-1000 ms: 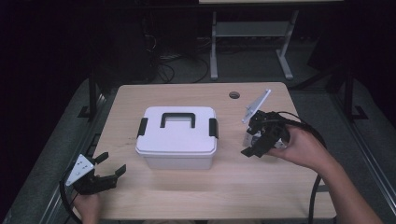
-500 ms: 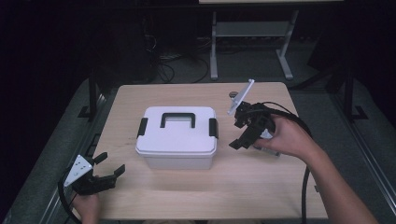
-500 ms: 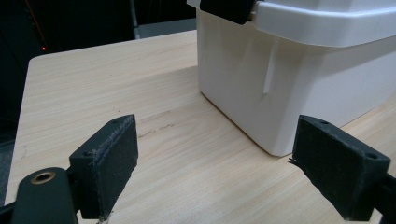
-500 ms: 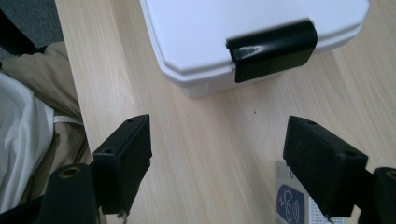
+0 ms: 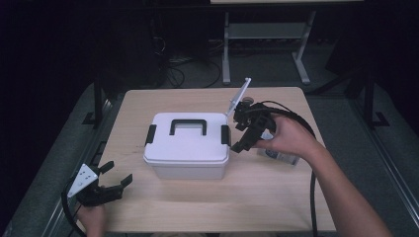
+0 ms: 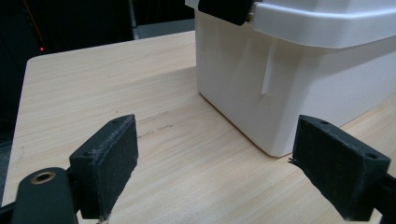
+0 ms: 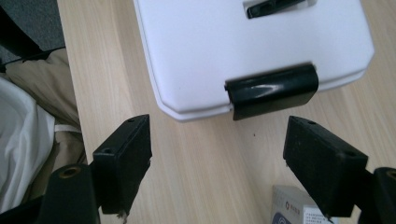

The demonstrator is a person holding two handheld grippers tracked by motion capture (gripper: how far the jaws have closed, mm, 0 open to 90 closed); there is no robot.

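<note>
A white plastic storage box (image 5: 188, 145) with rounded corners sits near the middle of a pale wood-grain table (image 5: 276, 192). Its smooth lid carries a black recessed handle (image 5: 188, 126) and a glossy black latch at each short end.

The right gripper (image 5: 245, 132) hovers just beside the box's right end, its jaws spread wide and holding nothing. In the right gripper view, the two blunt, matte black pads (image 7: 125, 156) frame the right latch (image 7: 273, 89) from above, without touching it. A small printed carton (image 5: 279, 154) lies flat on the table just right of the box, partly under the right hand (image 5: 289, 138).

The left gripper (image 5: 112, 180) rests low, off the box's front left corner and apart from it, its jaws likewise parted and empty. In the left gripper view, the box's slightly tapered wall (image 6: 299, 88) rises between the coarse pads.
</note>
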